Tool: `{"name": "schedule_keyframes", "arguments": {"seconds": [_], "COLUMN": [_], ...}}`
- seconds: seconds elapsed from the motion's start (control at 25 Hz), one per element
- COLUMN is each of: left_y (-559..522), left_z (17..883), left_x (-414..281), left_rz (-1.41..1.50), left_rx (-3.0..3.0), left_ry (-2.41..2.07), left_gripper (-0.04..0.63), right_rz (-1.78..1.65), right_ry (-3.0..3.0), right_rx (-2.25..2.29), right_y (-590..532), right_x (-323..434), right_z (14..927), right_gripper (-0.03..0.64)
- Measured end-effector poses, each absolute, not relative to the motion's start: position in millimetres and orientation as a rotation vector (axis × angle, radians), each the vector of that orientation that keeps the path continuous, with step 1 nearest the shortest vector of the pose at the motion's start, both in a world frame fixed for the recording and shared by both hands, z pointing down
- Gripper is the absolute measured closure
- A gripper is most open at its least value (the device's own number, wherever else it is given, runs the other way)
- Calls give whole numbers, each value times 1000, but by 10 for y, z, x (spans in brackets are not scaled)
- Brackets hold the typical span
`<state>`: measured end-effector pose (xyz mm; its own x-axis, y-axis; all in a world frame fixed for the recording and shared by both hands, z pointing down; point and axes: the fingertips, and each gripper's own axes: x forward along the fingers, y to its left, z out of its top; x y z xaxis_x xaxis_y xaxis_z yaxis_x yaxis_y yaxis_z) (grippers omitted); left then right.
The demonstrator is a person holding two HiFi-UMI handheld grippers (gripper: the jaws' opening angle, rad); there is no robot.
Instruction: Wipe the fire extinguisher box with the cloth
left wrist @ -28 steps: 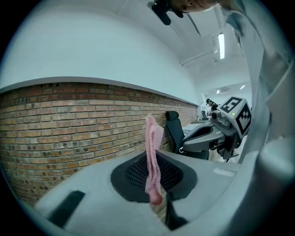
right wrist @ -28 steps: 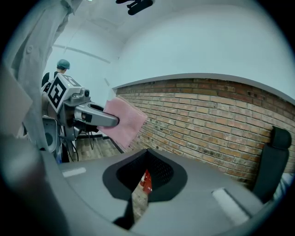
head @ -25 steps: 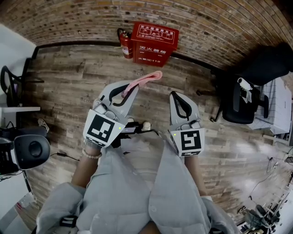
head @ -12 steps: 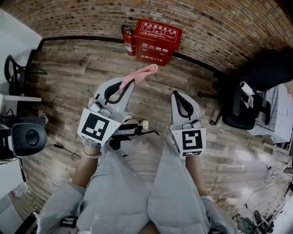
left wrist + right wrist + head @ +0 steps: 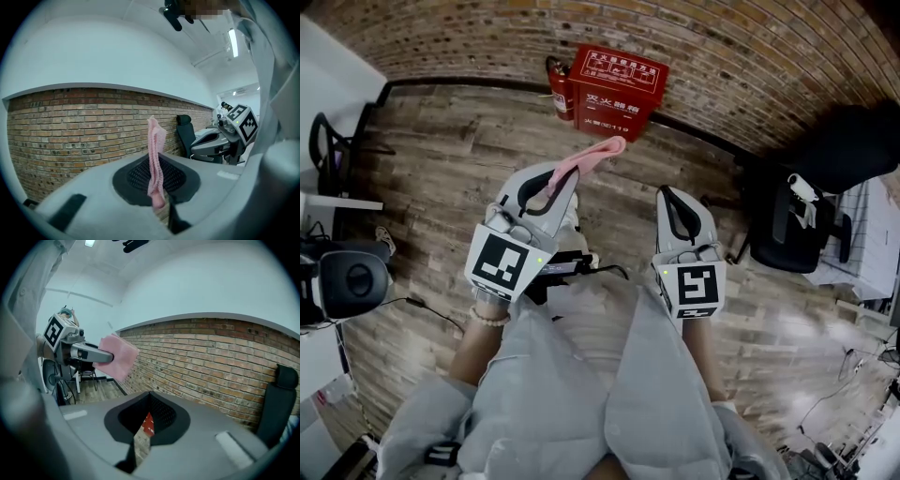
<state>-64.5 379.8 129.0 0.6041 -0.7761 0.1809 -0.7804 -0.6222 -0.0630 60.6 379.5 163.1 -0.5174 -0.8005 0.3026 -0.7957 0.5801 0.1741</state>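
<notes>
Head view: the fire extinguisher box (image 5: 617, 86) stands on the floor at 12 o'clock against the brick wall (image 5: 750, 47).

Left gripper view: the left gripper (image 5: 159, 206) has its jaws pinched on the pink cloth (image 5: 155, 154).

Right gripper view: the right gripper (image 5: 140, 446) has its jaws nearly together, holding nothing.

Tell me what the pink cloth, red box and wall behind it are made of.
The pink cloth looks like soft fabric with a fine ribbed texture. The red box seems painted sheet metal: smooth, crisp-edged. The wall is bare brick with visible mortar lines.
</notes>
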Motion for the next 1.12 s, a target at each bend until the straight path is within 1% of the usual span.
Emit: {"name": "schedule_keyframes", "arguments": {"seconds": [0.36, 1.12], "left_y": [3165, 975], "left_z": [1426, 1490], "left_x": [-612, -947], "left_rz": [313, 397], "left_rx": [2806, 2868], "left_ry": [-1282, -1083], "left_gripper": [586, 586], "right_rz": [31, 105], "right_ry": [-2424, -2361], "right_rx": [1330, 1408], "right_y": [3284, 1160], "right_x": [617, 134], "right_z": [1770, 1741], "right_gripper": [612, 612]}}
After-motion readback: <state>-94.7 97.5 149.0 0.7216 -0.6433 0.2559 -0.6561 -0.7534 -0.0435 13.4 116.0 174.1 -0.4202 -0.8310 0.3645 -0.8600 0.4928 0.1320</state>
